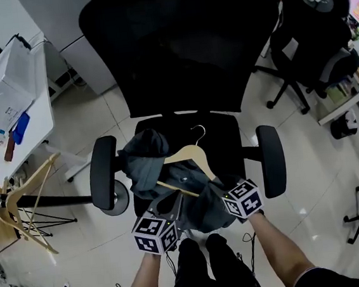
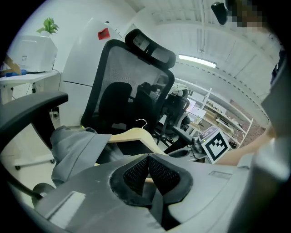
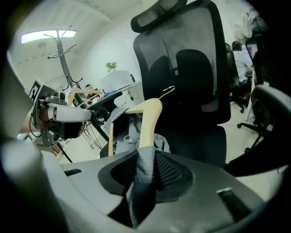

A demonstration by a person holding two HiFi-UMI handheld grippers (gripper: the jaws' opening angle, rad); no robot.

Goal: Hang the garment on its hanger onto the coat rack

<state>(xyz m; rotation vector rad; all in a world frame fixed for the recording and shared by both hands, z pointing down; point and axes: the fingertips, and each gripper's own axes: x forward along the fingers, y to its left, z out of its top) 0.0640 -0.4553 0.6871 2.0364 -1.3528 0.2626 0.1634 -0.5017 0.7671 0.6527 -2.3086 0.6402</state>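
Head view first: the grey garment [image 1: 144, 155] lies draped on its wooden hanger [image 1: 190, 154] over the seat of the black chair [image 1: 185, 75]. Both claws are in on it, the left gripper [image 1: 175, 204] low by the bar, the right gripper [image 1: 217, 186] at the shoulder end. Left gripper view: jaws closed, seemingly nipping a thin fold of cloth (it's dark in there, so that's a judgement). Right gripper view: jaws clamped on a bunch of grey fabric, no doubt about that. The pick-up looks like the step in hand. Next it wants a level lift clear of the chair, then a carry across to the coat rack [image 3: 64, 45], hook leading.
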